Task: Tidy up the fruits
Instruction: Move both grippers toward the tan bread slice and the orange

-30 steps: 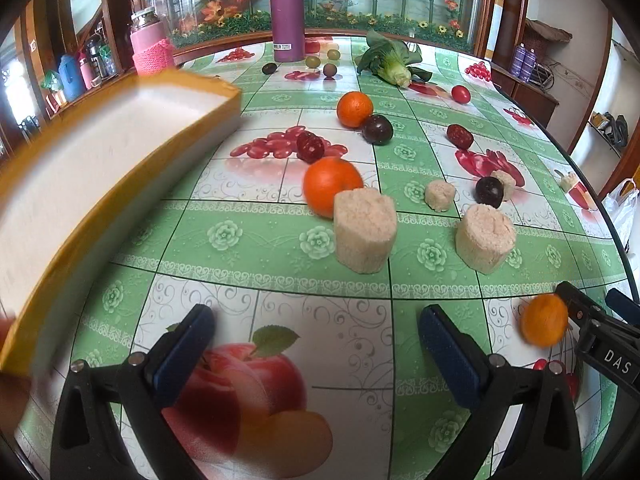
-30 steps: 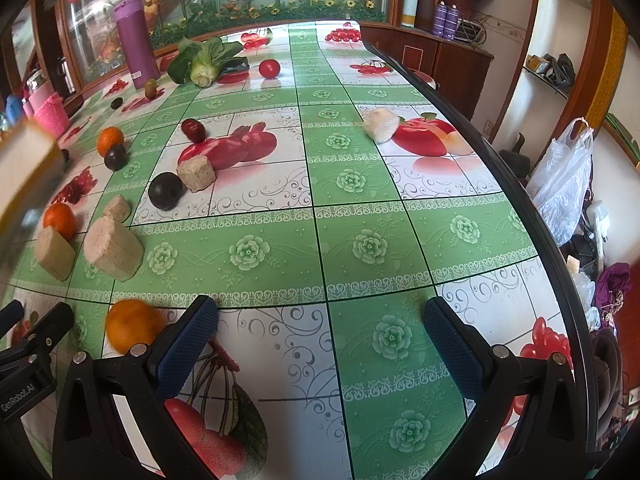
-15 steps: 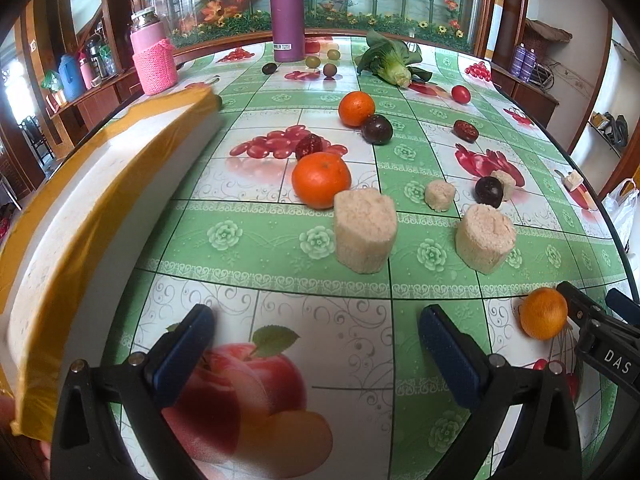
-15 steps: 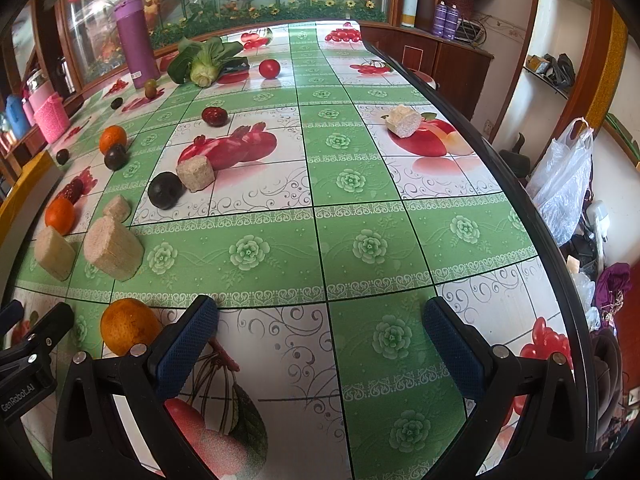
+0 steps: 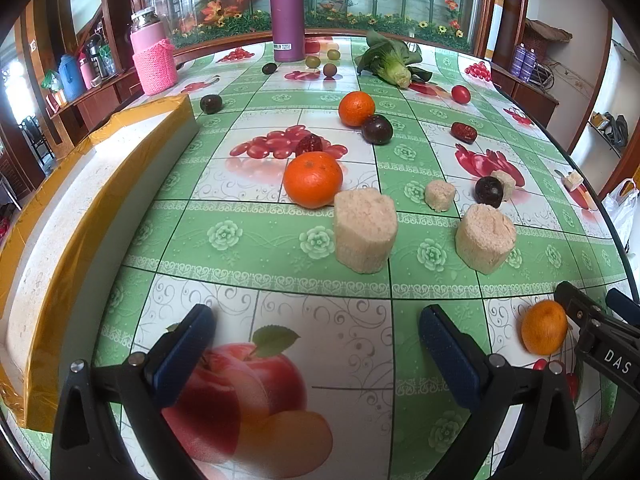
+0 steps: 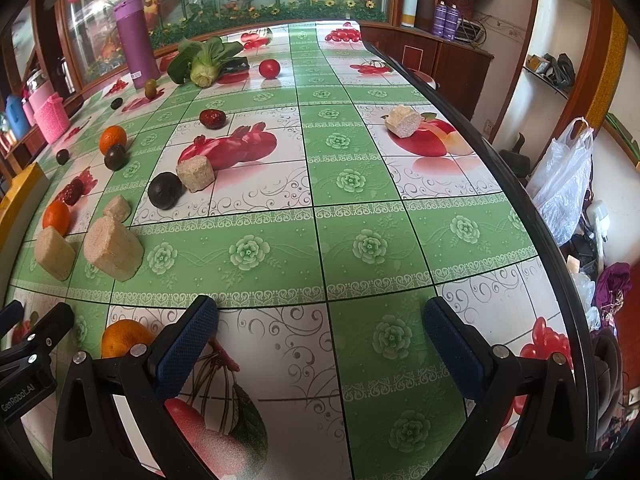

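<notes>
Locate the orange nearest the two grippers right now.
The orange lies on the tablecloth between the open left gripper and open right gripper: low right in the left wrist view, low left in the right.

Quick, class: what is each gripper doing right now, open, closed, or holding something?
Left gripper: open, holding nothing.
Right gripper: open, holding nothing.

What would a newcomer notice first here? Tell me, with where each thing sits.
Bright oranges scattered over the green fruit-print tablecloth catch the eye first, the biggest orange mid-table beside a beige block. A long yellow-edged tray lies along the table's left side. A tall purple flask stands at the far end near a leafy cabbage.
</notes>
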Motion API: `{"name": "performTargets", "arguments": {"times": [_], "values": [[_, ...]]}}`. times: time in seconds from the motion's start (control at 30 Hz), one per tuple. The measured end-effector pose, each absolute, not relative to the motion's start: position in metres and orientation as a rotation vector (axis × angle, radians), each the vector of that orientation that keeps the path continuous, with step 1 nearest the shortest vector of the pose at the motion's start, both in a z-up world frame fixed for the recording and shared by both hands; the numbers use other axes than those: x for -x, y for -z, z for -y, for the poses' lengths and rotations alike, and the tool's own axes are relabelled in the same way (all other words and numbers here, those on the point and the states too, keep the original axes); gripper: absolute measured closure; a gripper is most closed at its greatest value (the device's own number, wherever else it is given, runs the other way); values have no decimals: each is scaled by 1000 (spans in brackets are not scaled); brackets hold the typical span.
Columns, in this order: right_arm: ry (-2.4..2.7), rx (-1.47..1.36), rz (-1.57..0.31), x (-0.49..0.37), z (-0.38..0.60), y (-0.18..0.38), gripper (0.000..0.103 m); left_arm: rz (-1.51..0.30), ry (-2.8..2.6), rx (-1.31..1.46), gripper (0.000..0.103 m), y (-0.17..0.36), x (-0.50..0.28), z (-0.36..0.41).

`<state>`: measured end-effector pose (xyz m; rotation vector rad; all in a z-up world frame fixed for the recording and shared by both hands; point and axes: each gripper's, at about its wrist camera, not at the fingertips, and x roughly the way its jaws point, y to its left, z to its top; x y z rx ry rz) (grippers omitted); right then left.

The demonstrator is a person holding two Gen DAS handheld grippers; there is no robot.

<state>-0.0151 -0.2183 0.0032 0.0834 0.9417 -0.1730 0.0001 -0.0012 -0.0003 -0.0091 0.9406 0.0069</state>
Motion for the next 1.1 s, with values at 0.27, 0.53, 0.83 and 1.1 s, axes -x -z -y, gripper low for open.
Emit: {"name": "performTargets", "arguments": {"times": [0.27,0.53,0.83,1.1], "values": [[174,-82,-944,14,218,-4,0,-941,-7,9,0,0,0,1],[185,-67,-998,19,209,-15,0,-954,18,26,0,-4,-4,-9],[156,-16,-923,42,179,-61,0,-898,-7,15,0,-37,6,-40],[132,23,-831,58,155,-90,0,-833,12,46,0,-65,23,-54]]}}
